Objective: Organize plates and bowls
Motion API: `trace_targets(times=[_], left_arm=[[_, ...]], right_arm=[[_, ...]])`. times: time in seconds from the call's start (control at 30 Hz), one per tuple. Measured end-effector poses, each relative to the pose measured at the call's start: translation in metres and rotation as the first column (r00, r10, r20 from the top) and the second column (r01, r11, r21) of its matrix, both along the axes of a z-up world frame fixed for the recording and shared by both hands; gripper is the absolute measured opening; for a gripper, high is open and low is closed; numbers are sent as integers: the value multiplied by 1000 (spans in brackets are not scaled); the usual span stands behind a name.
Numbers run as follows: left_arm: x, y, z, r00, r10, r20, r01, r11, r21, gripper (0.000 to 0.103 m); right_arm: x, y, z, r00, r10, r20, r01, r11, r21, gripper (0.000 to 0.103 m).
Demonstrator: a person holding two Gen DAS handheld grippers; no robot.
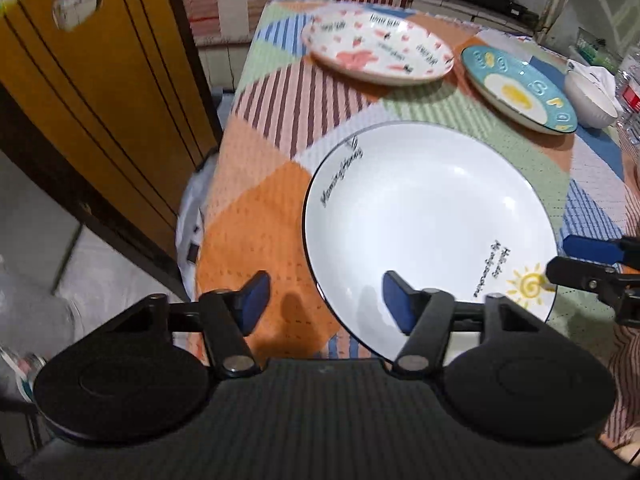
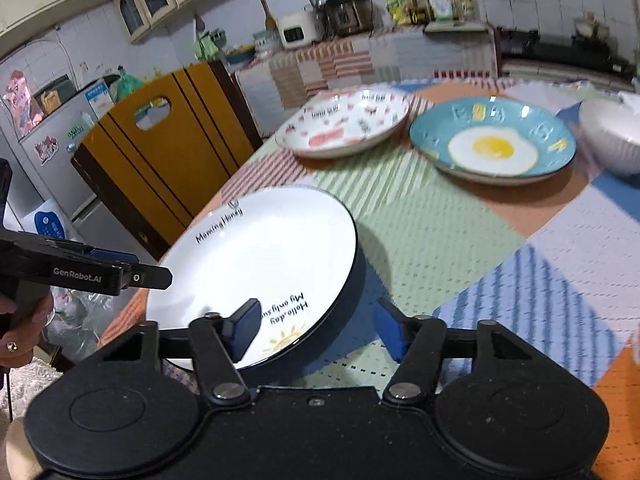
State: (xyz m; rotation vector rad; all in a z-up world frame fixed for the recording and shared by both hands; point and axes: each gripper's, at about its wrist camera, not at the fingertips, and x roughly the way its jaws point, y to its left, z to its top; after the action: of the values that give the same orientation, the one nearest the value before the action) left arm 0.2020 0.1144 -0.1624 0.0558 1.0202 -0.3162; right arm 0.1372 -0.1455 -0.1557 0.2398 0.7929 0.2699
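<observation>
**Me:** Left wrist view has the white plate [image 1: 430, 236] lying flat on the patchwork tablecloth [image 1: 256, 240], close to the near left corner. My left gripper [image 1: 326, 304] is spread wide and empty; one blue pad hangs over the plate's near rim, the other over bare cloth beside it.

**Partner:** And the right?

**Me:** My right gripper [image 2: 316, 330] is apart too, holding nothing, one pad over the white plate [image 2: 256, 272] near its sun drawing, the other just off its rim. In the left view it only pokes in beside the plate, at the frame edge [image 1: 576, 264].

**Partner:** What lies beyond the plate?

**Me:** Beyond it sit the pink-patterned plate [image 1: 378, 50] and the blue egg plate [image 1: 520, 90], side by side, well apart from the white one. The white bowl [image 2: 612, 140] stands just beside the egg plate.

**Partner:** Anything only one camera gets?

**Me:** Right wrist view alone shows the fridge [image 2: 48, 128] and the counter appliances [image 2: 320, 20] past the yellow chair back [image 2: 160, 144], plus my hand on the left gripper's handle [image 2: 20, 328].
</observation>
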Motion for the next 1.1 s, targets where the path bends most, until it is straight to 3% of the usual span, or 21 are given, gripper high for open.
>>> trace_targets(times=[0.03, 0.1, 0.2, 0.47, 0.63, 0.87, 1.0, 1.1], left_arm=[[1, 1, -3, 1000, 4, -15, -4, 1000, -3, 51], [3, -1, -8, 999, 8, -31, -8, 1000, 4, 33], [1, -5, -7, 1000, -9, -27, 8, 1000, -7, 21], [6, -5, -10, 998, 16, -55, -17, 999, -31, 23], [-4, -25, -13, 1000, -14, 26, 12, 998, 64, 32], [-9, -23, -9, 999, -4, 33, 3, 999, 50, 31], [-23, -34, 1, 994, -48, 95, 43, 997, 60, 31], [-26, -46, 8, 993, -72, 97, 67, 996, 55, 31]], right_arm=[[3, 0, -4, 1000, 2, -15, -2, 1000, 9, 58], [10, 1, -11, 999, 13, -42, -12, 1000, 17, 53], [17, 5, -16, 996, 47, -82, -47, 999, 13, 32], [31, 7, -19, 990, 66, -128, -65, 998, 15, 27], [34, 9, -20, 988, 80, -129, -80, 997, 5, 30], [32, 9, -18, 988, 127, -91, -131, 991, -38, 29], [30, -2, -14, 987, 135, -91, -137, 991, -10, 29], [22, -14, -9, 990, 119, -70, -120, 993, -9, 29]])
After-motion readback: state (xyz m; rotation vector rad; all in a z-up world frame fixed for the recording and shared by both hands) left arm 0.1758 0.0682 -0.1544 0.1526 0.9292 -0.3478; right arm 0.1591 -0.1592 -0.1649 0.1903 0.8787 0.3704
